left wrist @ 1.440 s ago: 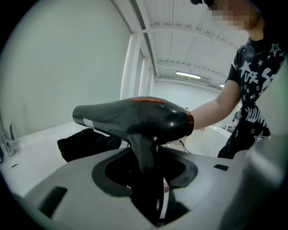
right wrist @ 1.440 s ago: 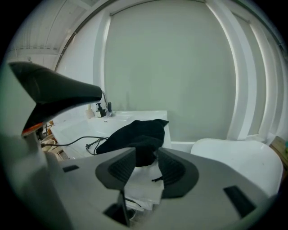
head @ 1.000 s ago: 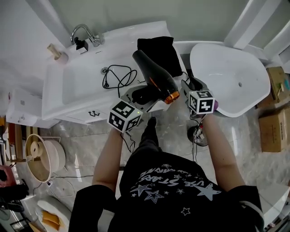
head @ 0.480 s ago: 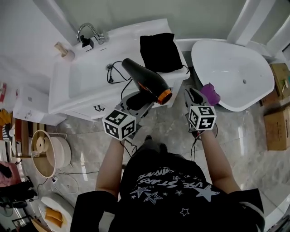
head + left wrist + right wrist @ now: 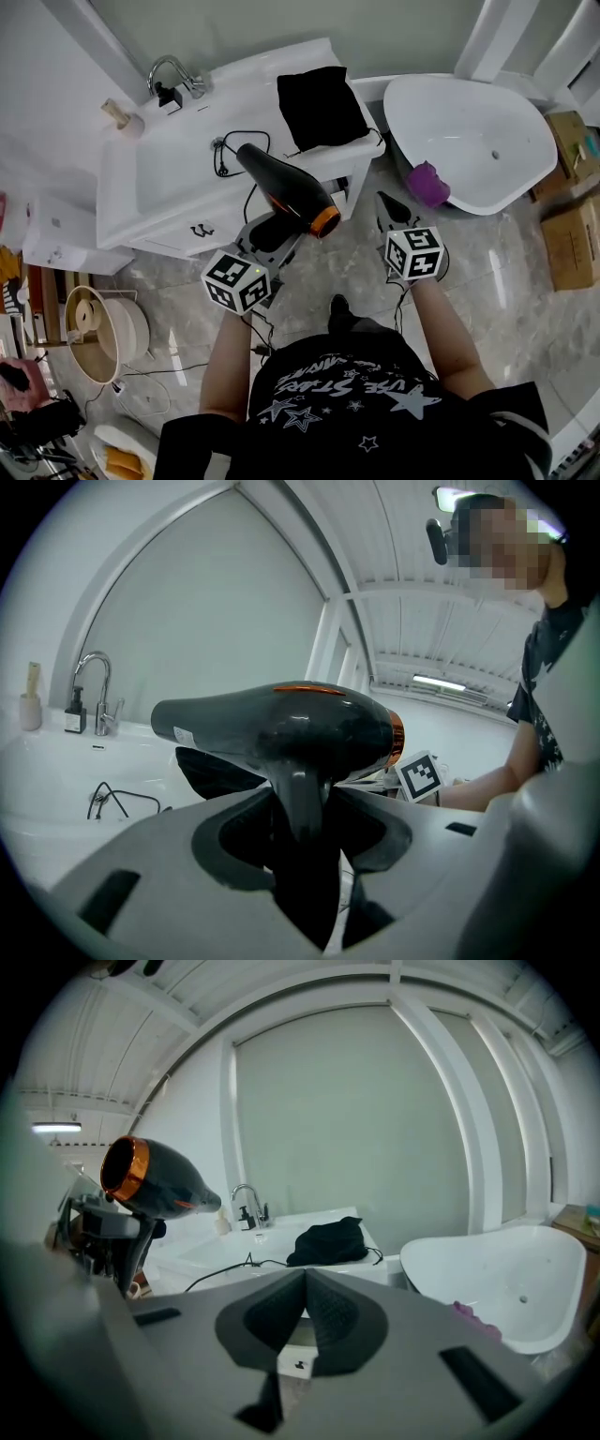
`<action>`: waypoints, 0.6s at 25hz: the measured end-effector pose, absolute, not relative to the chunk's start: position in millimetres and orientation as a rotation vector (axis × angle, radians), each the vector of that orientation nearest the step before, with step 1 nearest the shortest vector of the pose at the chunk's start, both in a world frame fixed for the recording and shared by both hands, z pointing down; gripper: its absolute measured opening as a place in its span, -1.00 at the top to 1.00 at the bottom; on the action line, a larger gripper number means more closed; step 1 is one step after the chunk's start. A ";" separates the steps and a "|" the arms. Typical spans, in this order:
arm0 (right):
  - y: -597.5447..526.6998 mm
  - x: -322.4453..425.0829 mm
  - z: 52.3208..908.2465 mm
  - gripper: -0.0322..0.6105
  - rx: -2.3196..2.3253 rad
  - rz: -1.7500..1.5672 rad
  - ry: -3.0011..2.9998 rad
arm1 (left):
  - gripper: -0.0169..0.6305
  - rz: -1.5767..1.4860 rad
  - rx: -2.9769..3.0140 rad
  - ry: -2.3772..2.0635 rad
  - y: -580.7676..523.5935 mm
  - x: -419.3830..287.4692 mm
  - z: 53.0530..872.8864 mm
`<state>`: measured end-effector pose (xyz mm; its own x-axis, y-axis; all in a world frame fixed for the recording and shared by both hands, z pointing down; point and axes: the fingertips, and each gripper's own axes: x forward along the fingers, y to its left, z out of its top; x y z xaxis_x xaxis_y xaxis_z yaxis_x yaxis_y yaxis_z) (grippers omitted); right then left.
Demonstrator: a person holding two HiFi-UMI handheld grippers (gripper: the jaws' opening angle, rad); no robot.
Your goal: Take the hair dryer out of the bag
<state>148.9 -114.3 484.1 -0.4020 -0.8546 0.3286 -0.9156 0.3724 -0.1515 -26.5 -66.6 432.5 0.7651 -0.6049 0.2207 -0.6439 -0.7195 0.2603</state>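
A black hair dryer [image 5: 286,186] with an orange ring round its nozzle hangs in the air in front of the white washbasin. My left gripper [image 5: 272,232] is shut on its handle [image 5: 302,794], barrel [image 5: 281,724] lying across above the jaws. Its cord [image 5: 234,150] trails back into the basin. The black bag [image 5: 321,105] lies flat on the counter beside the basin, also visible as the bag [image 5: 330,1239] in the right gripper view. My right gripper [image 5: 386,208] is shut and empty, held over the floor to the right of the dryer [image 5: 155,1180].
A chrome tap [image 5: 173,73] and a small bottle [image 5: 120,114] stand at the back of the basin [image 5: 178,173]. A white bathtub [image 5: 469,141] with a purple thing [image 5: 429,183] on its rim is at the right. Cardboard boxes [image 5: 572,239] sit far right; a round tub [image 5: 98,328] sits on the floor at left.
The left gripper has drawn the hair dryer back from the counter toward me. The right gripper has pulled back from the bag's side and its jaws have shut.
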 end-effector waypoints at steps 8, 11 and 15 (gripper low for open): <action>-62.4 101.9 464.1 0.88 1.591 0.397 -2.461 | 0.35 0.164 2.686 -0.931 -23.7 -56.4 426.5; -42.8 89.8 458.7 0.88 1.594 0.396 -2.475 | 0.35 0.157 2.696 -0.914 -6.9 -65.6 424.4; -19.5 82.2 452.1 0.88 1.616 0.380 -2.472 | 0.35 0.162 2.716 -0.891 12.9 -73.3 424.1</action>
<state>82.2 -19.5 452.1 -0.4014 -0.8742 0.2732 -0.9159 0.3825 -0.1218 -73.3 12.9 424.1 0.8036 -0.5637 0.1910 -0.5948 -0.7713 0.2266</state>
